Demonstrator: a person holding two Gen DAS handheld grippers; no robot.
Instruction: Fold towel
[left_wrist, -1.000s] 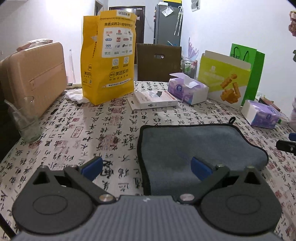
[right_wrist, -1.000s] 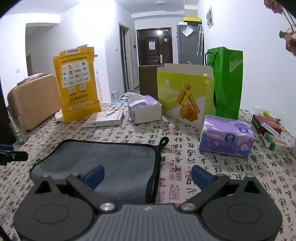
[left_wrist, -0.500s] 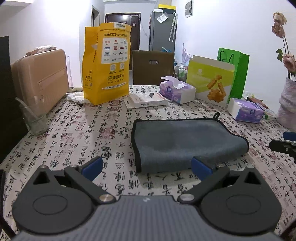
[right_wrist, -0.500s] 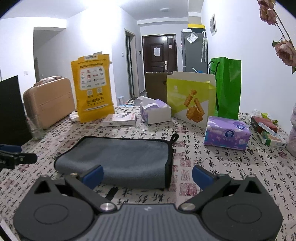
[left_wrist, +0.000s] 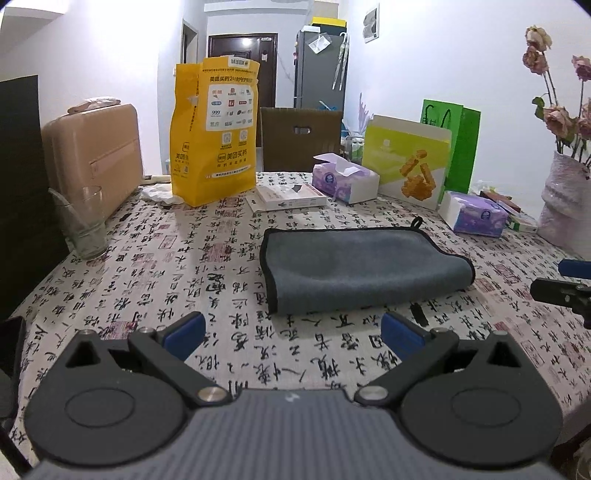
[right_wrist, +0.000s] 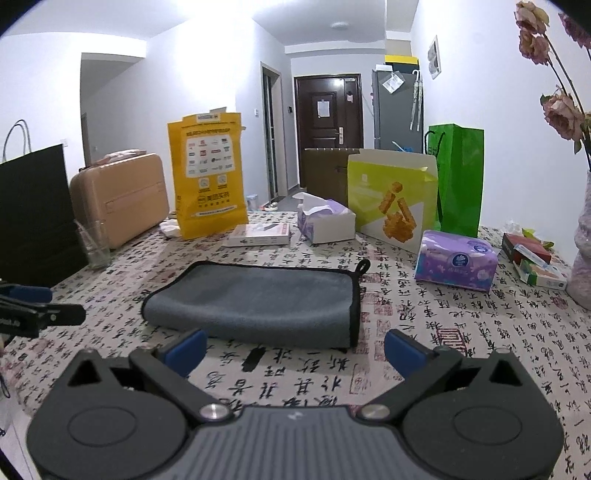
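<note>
A grey towel (left_wrist: 354, 264) with a black hem lies folded on the patterned tablecloth (left_wrist: 147, 295), its hanging loop at the far right corner. It also shows in the right wrist view (right_wrist: 258, 302). My left gripper (left_wrist: 291, 334) is open and empty, held back from the towel's near edge. My right gripper (right_wrist: 295, 347) is open and empty, just short of the towel's near edge. Each gripper's tip shows at the edge of the other's view.
A drinking glass (left_wrist: 83, 225) stands at the left. A yellow bag (left_wrist: 214, 133), a flat box (left_wrist: 288, 197), tissue boxes (left_wrist: 343, 179) (right_wrist: 456, 260), paper bags (right_wrist: 395, 201) and a beige case (left_wrist: 92, 155) line the back. A vase (left_wrist: 565, 206) stands at the right.
Both grippers have drawn back and up from the towel, so it now lies farther ahead and fully in view. The towel has not moved.
</note>
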